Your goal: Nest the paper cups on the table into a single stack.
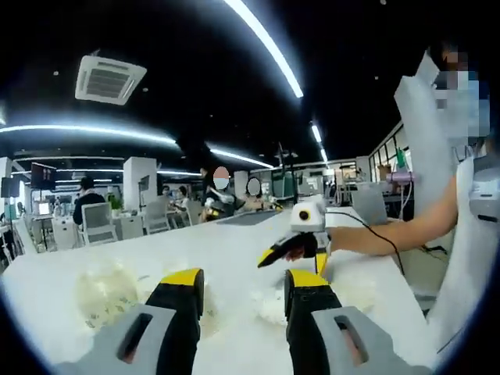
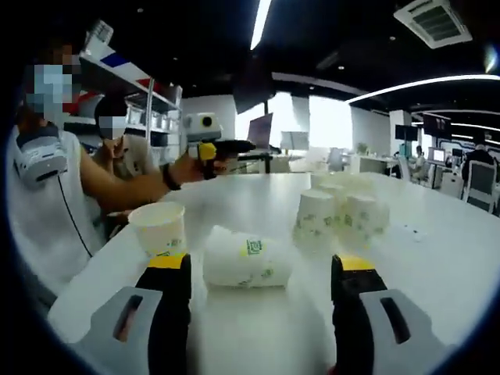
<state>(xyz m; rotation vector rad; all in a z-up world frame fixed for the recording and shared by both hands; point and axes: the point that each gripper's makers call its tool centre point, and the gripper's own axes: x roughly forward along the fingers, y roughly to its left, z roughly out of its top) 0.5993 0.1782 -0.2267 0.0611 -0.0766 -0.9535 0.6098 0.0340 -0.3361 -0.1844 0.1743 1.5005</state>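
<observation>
**Cups scattered on the white table, both grippers empty**

The right gripper (image 2: 259,273) is spread wide, its jaws flanking a paper cup lying on its side (image 2: 246,256) on the white table (image 2: 437,234). An upright cup (image 2: 158,226) stands just left of it; a cluster of upside-down cups (image 2: 340,215) sits beyond, to its right. The left gripper (image 1: 244,283) also gapes, holding nothing, with overexposed cups (image 1: 105,291) on the table near its jaws.

Tipped cup (image 2: 245,266) on table (image 2: 437,258) between upright cup (image 2: 158,226) and upside-down cluster (image 2: 341,212).
</observation>
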